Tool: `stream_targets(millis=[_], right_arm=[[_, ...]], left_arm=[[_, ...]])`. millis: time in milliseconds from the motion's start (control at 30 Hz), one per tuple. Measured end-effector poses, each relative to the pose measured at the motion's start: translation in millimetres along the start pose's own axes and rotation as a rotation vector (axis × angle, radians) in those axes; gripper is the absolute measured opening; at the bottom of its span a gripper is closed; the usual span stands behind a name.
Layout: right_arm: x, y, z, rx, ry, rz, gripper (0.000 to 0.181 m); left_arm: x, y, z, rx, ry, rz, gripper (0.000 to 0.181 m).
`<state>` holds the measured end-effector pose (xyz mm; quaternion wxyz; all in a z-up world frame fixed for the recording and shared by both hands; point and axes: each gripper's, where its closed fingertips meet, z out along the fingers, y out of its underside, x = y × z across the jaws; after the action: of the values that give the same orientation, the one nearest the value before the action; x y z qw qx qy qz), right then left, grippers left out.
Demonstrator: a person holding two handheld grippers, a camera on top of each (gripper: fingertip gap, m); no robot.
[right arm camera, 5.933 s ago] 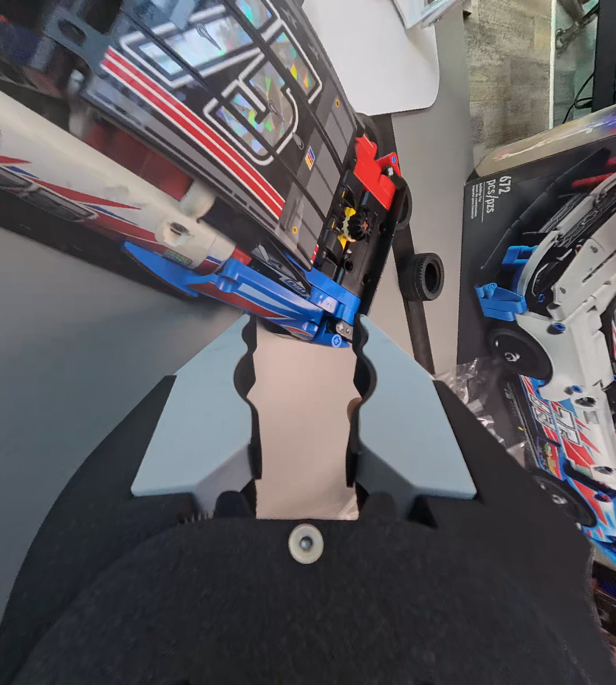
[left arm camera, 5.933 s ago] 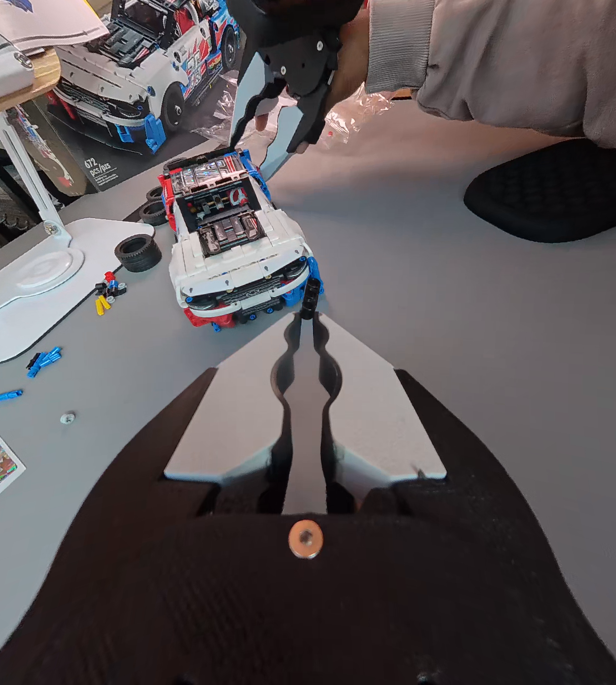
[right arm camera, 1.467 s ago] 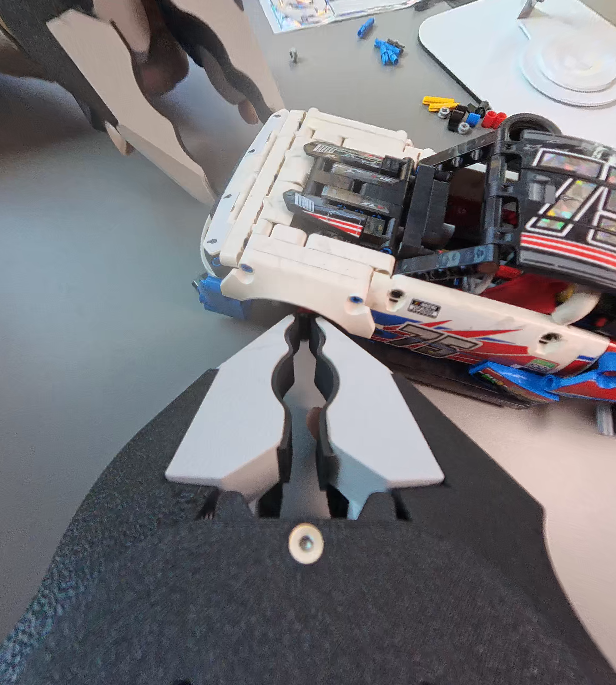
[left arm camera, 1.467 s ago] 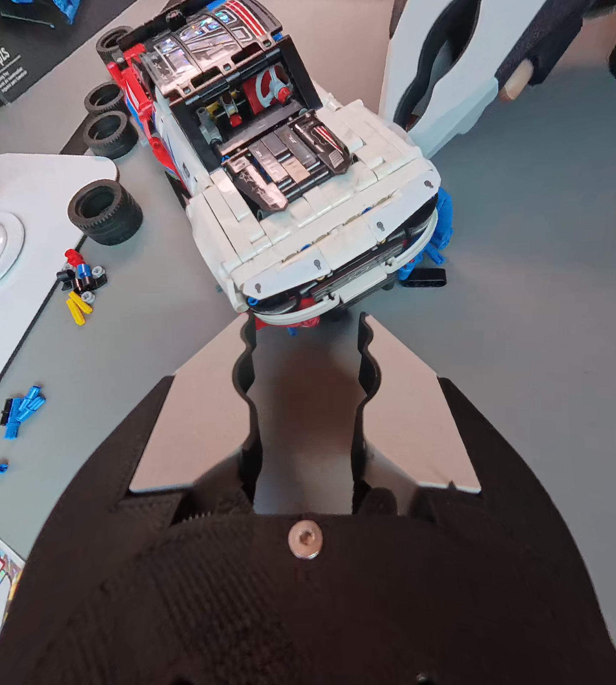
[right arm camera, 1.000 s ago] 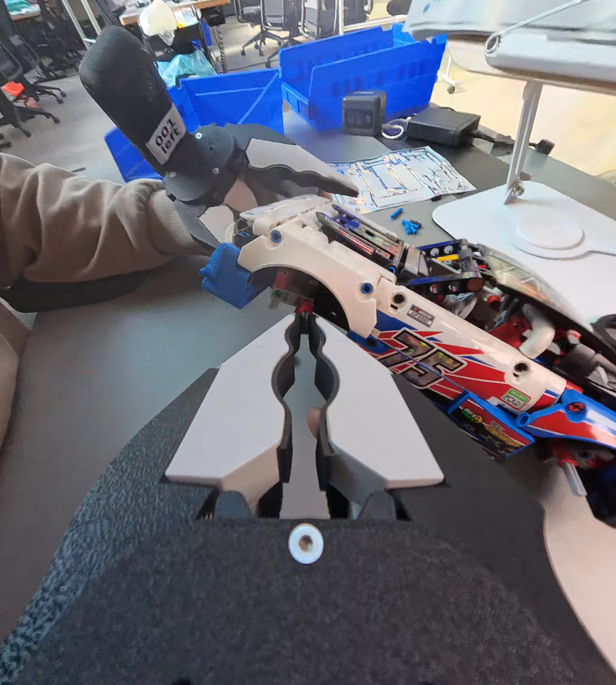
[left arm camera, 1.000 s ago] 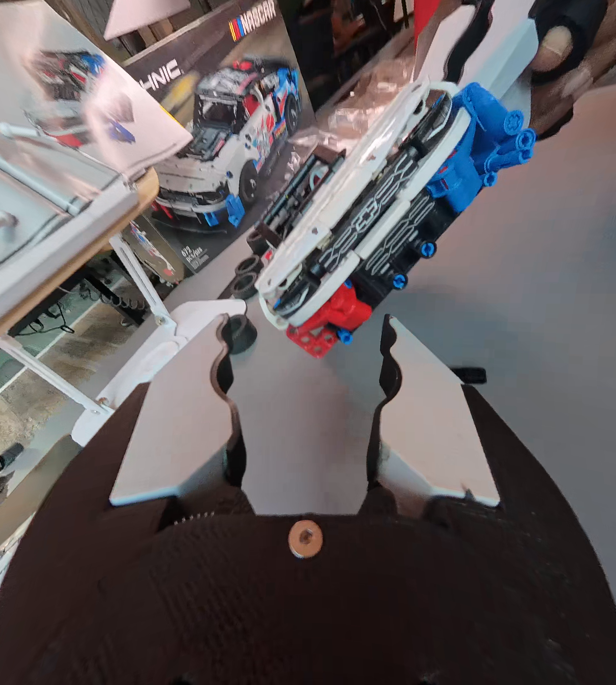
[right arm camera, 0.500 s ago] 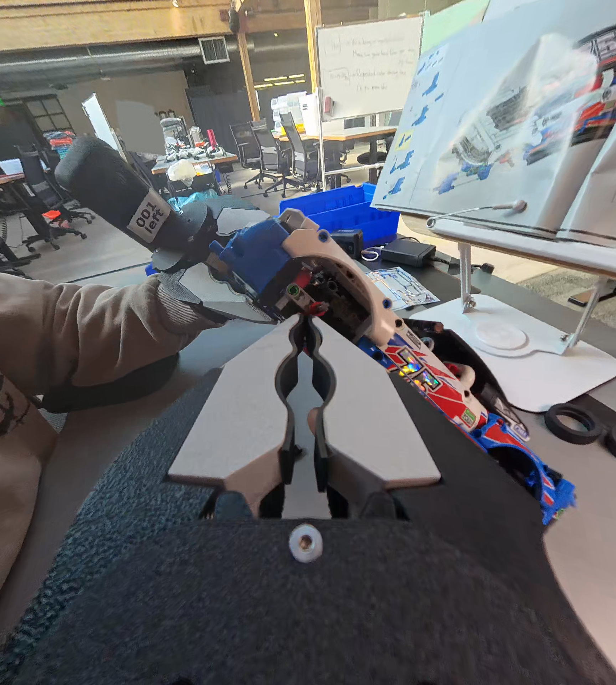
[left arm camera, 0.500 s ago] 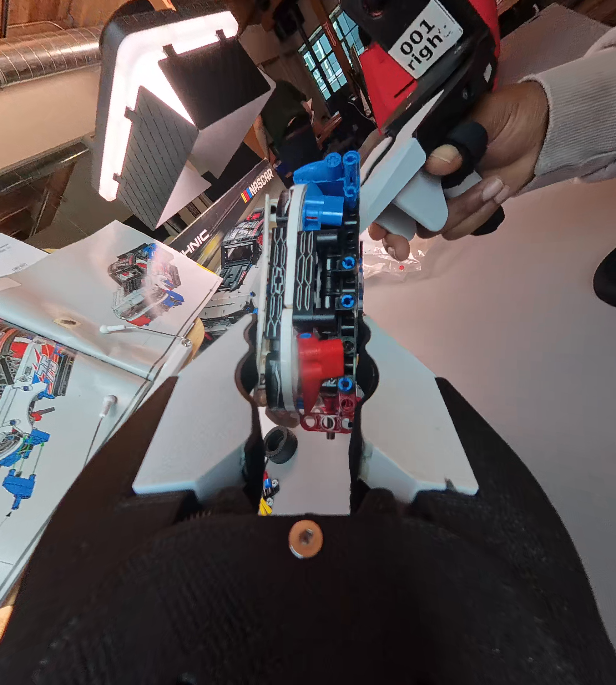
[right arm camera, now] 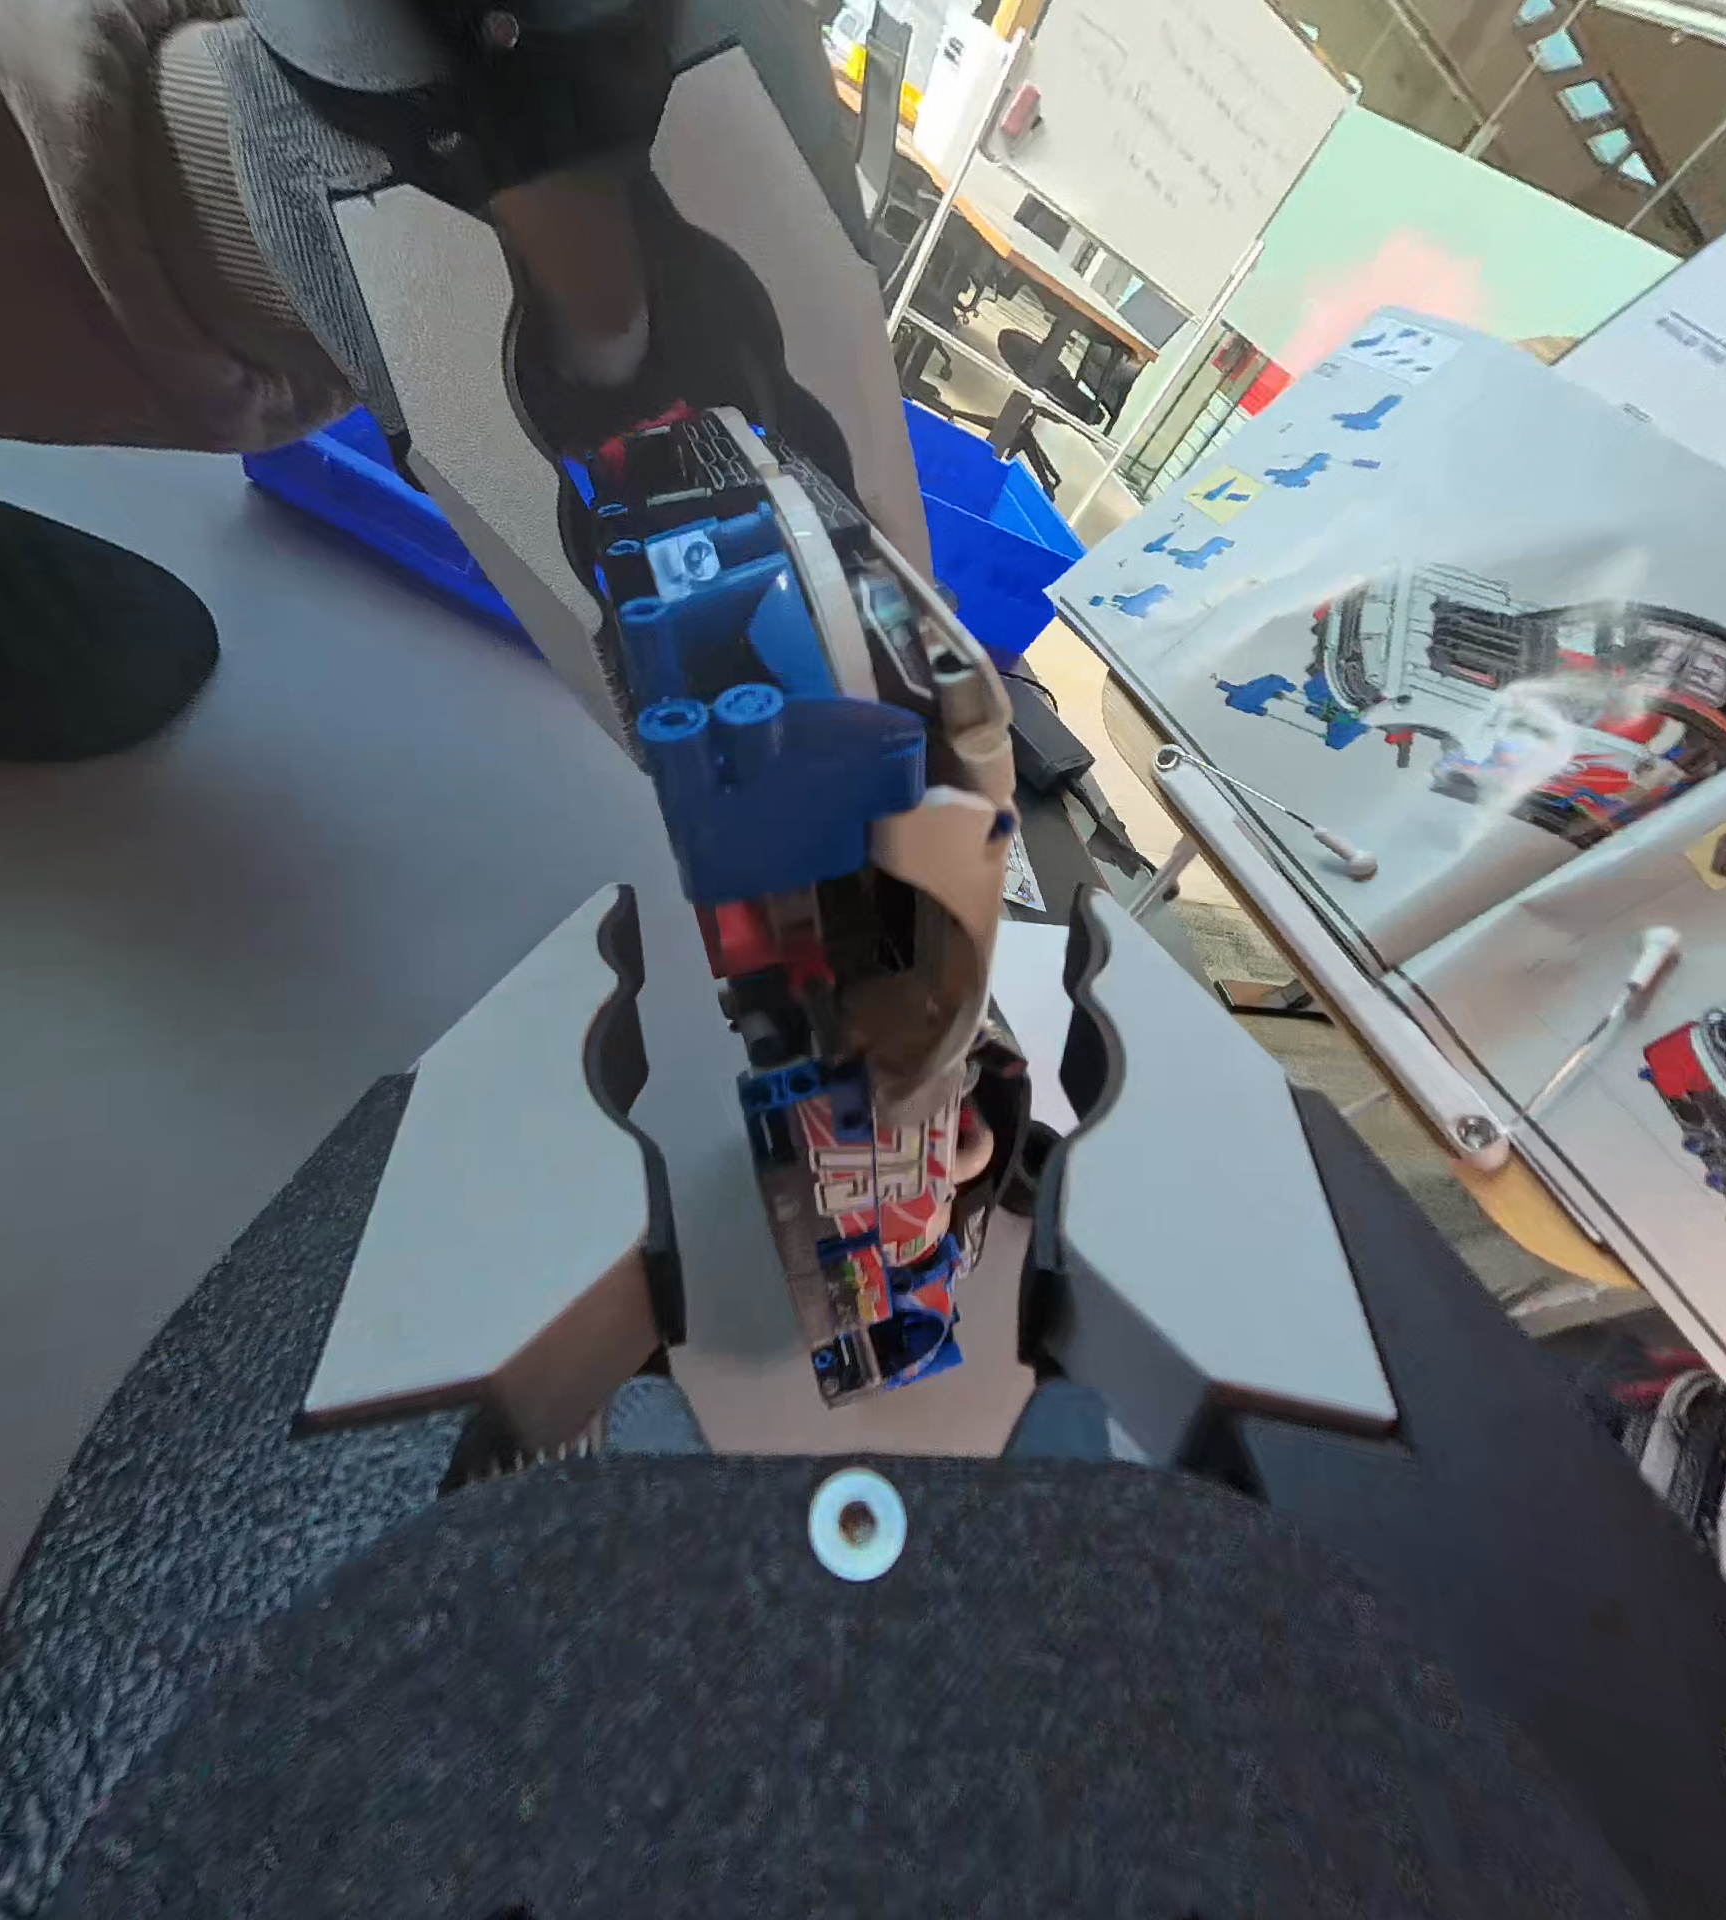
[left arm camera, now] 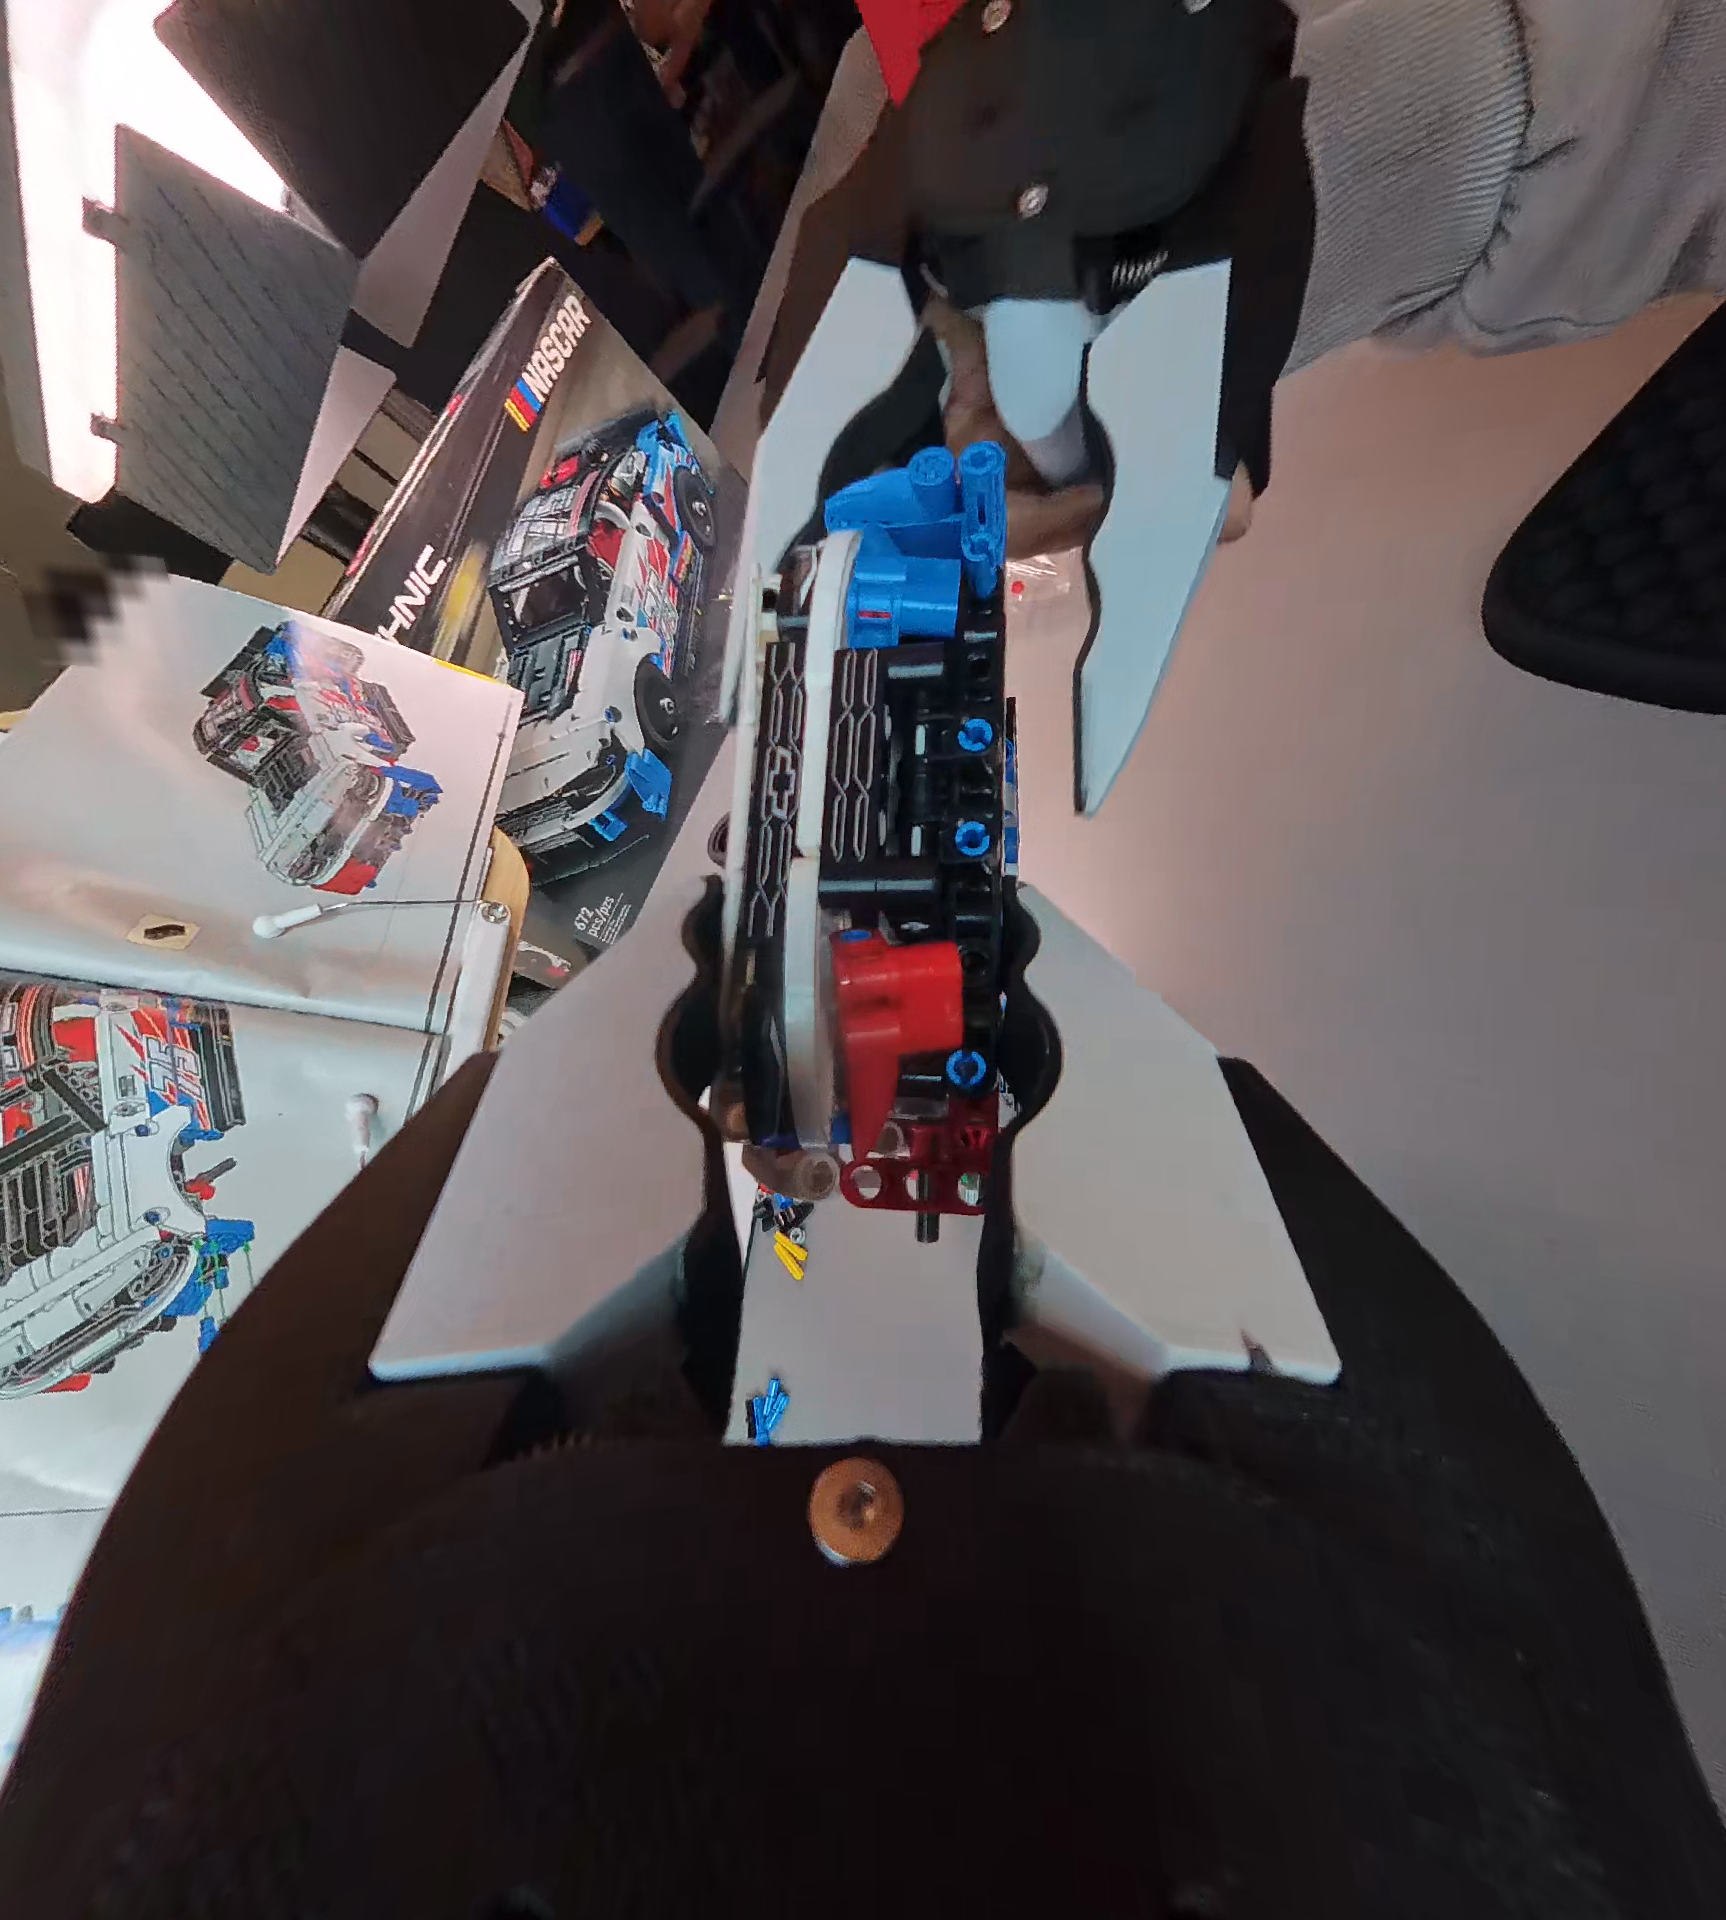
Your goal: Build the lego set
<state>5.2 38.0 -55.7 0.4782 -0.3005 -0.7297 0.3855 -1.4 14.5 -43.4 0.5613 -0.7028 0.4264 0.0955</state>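
The lego car (left arm camera: 880, 810), white with blue and red corner pieces, is held up on its side above the grey table, its black grille facing the left wrist view. My left gripper (left arm camera: 861, 894) is shut on the car's front end at the red corner. My right gripper (right arm camera: 851, 899) is open, its jaws standing apart on either side of the car's flank (right arm camera: 838, 1039) without touching it. The right gripper also shows in the left wrist view (left arm camera: 906, 764), spread around the blue corner. The left gripper shows at the top of the right wrist view (right arm camera: 765, 644).
An open instruction booklet (left arm camera: 215, 779) rests on a stand at the left, with the set's box (left arm camera: 568, 582) behind it. A black pad (left arm camera: 1669, 582) lies at the right. Small loose pieces (left arm camera: 786, 1247) lie on the table below. Blue bins (right arm camera: 984, 540) stand behind.
My right gripper has opened and now straddles the car's side. My left gripper, open one second ago, keeps the hold on the front end it took half a second ago.
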Motion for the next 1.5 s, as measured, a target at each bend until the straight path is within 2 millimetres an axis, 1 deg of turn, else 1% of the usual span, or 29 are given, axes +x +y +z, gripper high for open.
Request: stream_targets(millis=[33, 67, 167, 267, 333, 367, 433, 500, 567, 600, 700, 733, 767, 800, 833, 867, 900, 933, 1000, 1033, 1067, 1100, 1133, 1200, 1267, 1367, 1433, 1467, 1500], right_arm=[[-2.9, -2.1, 7.8, 0.012, -0.024, -0.034, 0.064], [-9.1, -6.3, 12.3, 0.038, -0.078, -0.05, 0.056], [-9.5, -17.1, 17.8, 0.087, -0.201, 0.015, 0.053], [-7.7, -30.6, 22.7, 0.189, -0.329, 0.175, 0.051], [-9.6, -33.9, 23.3, 0.266, -0.418, 0.285, 0.05], [-9.2, -34.2, 23.5, 0.301, -0.431, 0.313, 0.05], [-11.1, -36.0, 22.3, 0.364, -0.438, 0.313, 0.05], [-15.0, -39.6, 22.7, 0.388, -0.453, 0.293, 0.05], [-18.0, -43.1, 25.9, 0.384, -0.467, 0.271, 0.05], [-19.0, -43.7, 27.3, 0.379, -0.475, 0.265, 0.05], [-14.4, -38.4, 30.2, 0.303, -0.448, 0.3, 0.052], [-9.8, -35.2, 27.9, 0.267, -0.407, 0.304, 0.057], [-4.3, -32.3, 21.2, 0.24, -0.353, 0.294, 0.064], [0.8, -26.7, 11.5, 0.205, -0.285, 0.269, 0.063], [3.2, -16.9, 0.5, 0.147, -0.215, 0.232, 0.057], [-0.7, -3.6, -11.5, 0.072, -0.169, 0.188, 0.048], [-11.5, 12.3, -23.2, -0.016, -0.155, 0.157, 0.035], [-30.6, 28.7, -33.2, -0.108, -0.183, 0.144, 0.028], [-89.1, 58.1, -45.3, -0.271, -0.335, 0.179, 0.025], [-118.4, 70.3, -45.5, -0.329, -0.401, 0.177, 0.024], [-143.0, 83.0, -42.2, -0.38, -0.442, 0.138, 0.023], [-162.4, 95.6, -37.2, -0.426, -0.467, 0.072, 0.023], [-175.3, 105.4, -30.5, -0.453, -0.478, 0.004, 0.02], [-186.2, 113.3, -14.2, -0.448, -0.488, -0.085, 0.02], [-181.8, 111.2, 0.2, -0.406, -0.498, -0.117, 0.019], [-176.0, 120.6, 7.4, -0.458, -0.602, -0.124, 0.024], [-180.5, 127.4, 12.1, -0.483, -0.683, -0.113, 0.028], [-183.7, 132.1, 14.2, -0.503, -0.72, -0.112, 0.026], [-186.6, 133.3, 15.6, -0.51, -0.755, -0.099, 0.017]], left_arm=[[3.6, -2.6, 0.7, -0.009, 0.012, 0.014, 0.05], [6.2, -4.6, 0.8, -0.017, 0.021, 0.023, 0.05], [1.1, -5.4, -6.3, -0.025, 0.031, -0.036, 0.05], [-13.8, -10.6, -16.5, 0.029, -0.004, -0.1, 0.055], [-20.9, -12.0, -22.5, 0.102, -0.02, -0.22, 0.067], [-19.5, -11.1, -25.1, 0.152, 0.004, -0.309, 0.072], [-12.5, -1.5, -25.0, 0.223, 0.053, -0.454, 0.076], [-5.0, 7.6, -20.3, 0.262, 0.086, -0.528, 0.075], [0.1, 5.2, -18.3, 0.312, 0.12, -0.552, 0.066], [4.2, 1.9, -18.5, 0.328, 0.151, -0.549, 0.057], [1.5, 3.9, -17.4, 0.327, 0.137, -0.557, 0.055], [0.3, 3.9, -17.2, 0.338, 0.132, -0.569, 0.055], [-0.7, 4.1, -17.5, 0.347, 0.125, -0.575, 0.054], [-0.6, 3.8, -18.3, 0.356, 0.123, -0.573, 0.053], [0.5, 3.3, -19.2, 0.361, 0.124, -0.568, 0.053], [1.6, 2.6, -19.6, 0.364, 0.124, -0.559, 0.053], [2.3, 1.8, -19.6, 0.364, 0.122, -0.553, 0.053], [2.1, 1.3, -18.5, 0.362, 0.118, -0.551, 0.053], [0.6, 0.1, -14.7, 0.359, 0.12, -0.553, 0.053], [-0.3, -0.6, -12.2, 0.359, 0.129, -0.549, 0.053], [-1.0, -1.3, -9.3, 0.361, 0.143, -0.545, 0.052], [-1.5, -2.5, -6.2, 0.363, 0.162, -0.545, 0.052], [-2.5, -3.4, -3.1, 0.362, 0.175, -0.548, 0.052], [-5.8, -3.6, 0.4, 0.368, 0.178, -0.555, 0.052], [-7.8, -2.0, -0.8, 0.38, 0.172, -0.567, 0.052], [-8.9, 0.3, -5.7, 0.398, 0.153, -0.572, 0.053], [-9.5, 0.5, -5.9, 0.403, 0.15, -0.572, 0.054], [-9.2, -0.2, -5.6, 0.406, 0.154, -0.57, 0.054], [-9.0, -0.8, -5.5, 0.41, 0.157, -0.568, 0.054]])
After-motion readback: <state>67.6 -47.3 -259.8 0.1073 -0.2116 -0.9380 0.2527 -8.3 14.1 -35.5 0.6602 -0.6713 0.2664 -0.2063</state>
